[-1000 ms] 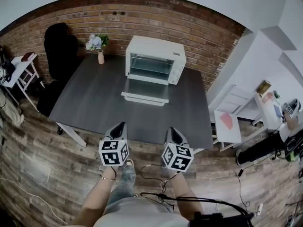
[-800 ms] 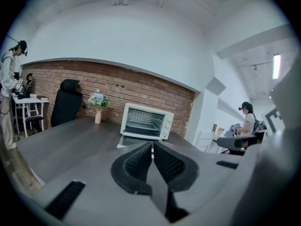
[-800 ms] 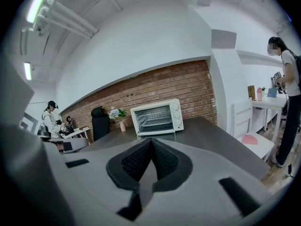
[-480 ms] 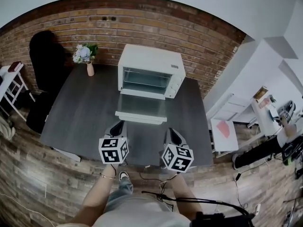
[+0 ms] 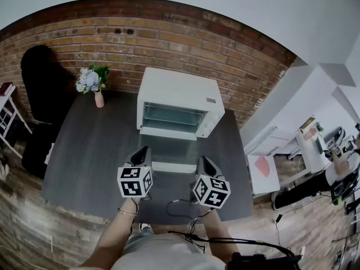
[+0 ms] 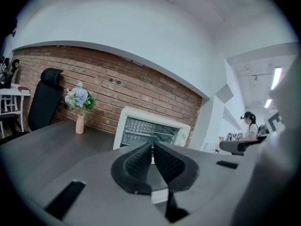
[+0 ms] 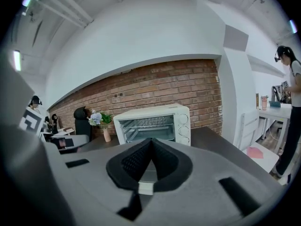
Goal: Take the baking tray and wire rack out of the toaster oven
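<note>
A white toaster oven point(image 5: 179, 103) stands at the back of the dark table point(image 5: 95, 156) with its glass door point(image 5: 173, 151) folded down flat. A wire rack point(image 7: 148, 124) shows inside the oven's cavity point(image 6: 149, 132); I cannot make out a baking tray. My left gripper point(image 5: 143, 151) is shut and empty, held over the table just left of the door's front edge. My right gripper point(image 5: 202, 160) is also shut and empty, just right of that edge. Both point at the oven and stay apart from it; the left gripper point(image 6: 153, 147) and right gripper point(image 7: 151, 142) show their pads pressed together.
A vase of flowers point(image 5: 91, 84) stands at the table's back left, with a black chair point(image 5: 39, 77) beyond it. A brick wall point(image 5: 225, 44) runs behind the oven. A small white side table point(image 5: 261, 166) sits to the right, and a person point(image 7: 289, 102) stands further right.
Both grippers have moved forward from the table's near edge to the oven door's front edge, and the oven looks closer. The jaws stayed shut.
</note>
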### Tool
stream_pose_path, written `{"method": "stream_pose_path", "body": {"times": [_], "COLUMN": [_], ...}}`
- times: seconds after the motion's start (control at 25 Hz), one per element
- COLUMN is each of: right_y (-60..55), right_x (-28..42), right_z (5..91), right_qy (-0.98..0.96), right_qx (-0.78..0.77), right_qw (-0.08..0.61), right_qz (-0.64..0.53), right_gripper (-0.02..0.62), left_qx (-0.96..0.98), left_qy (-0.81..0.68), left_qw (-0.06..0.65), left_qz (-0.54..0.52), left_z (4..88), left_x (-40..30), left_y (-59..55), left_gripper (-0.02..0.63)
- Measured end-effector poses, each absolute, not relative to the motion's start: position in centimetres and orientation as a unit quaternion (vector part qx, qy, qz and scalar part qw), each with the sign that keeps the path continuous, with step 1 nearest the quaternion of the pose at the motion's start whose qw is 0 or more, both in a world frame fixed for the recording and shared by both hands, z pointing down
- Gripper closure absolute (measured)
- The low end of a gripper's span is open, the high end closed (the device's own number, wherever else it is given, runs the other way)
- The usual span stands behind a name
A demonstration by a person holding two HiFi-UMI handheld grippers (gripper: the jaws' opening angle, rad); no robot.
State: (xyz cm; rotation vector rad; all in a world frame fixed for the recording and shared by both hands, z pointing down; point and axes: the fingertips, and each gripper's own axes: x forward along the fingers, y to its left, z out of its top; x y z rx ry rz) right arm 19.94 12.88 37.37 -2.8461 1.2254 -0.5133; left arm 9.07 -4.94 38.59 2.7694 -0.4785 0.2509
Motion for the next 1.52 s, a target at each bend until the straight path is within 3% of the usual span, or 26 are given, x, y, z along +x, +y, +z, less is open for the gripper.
{"method": "stream_pose_path", "body": {"times": [0.64, 1.52], "right_y": [8.9, 8.1], "right_x": [25.0, 26.2], "right_z": [40.4, 41.2], "right_qy": [0.392, 0.416], "right_qx": [-0.897, -0.884], "right_qw": [0.016, 0.026], "right_qz": [-0.203, -0.213], "right_gripper": [0.594, 0.578], "left_qx": [0.963, 0.960], "left_qy": [-0.162, -0.171], "left_qw": [0.164, 0.189], "left_qz": [0.139, 0.117], "left_z": [41.7, 41.4], "left_x": [13.3, 14.5], "left_y": [-7.2, -7.2], "left_gripper": [0.592, 0.591]}}
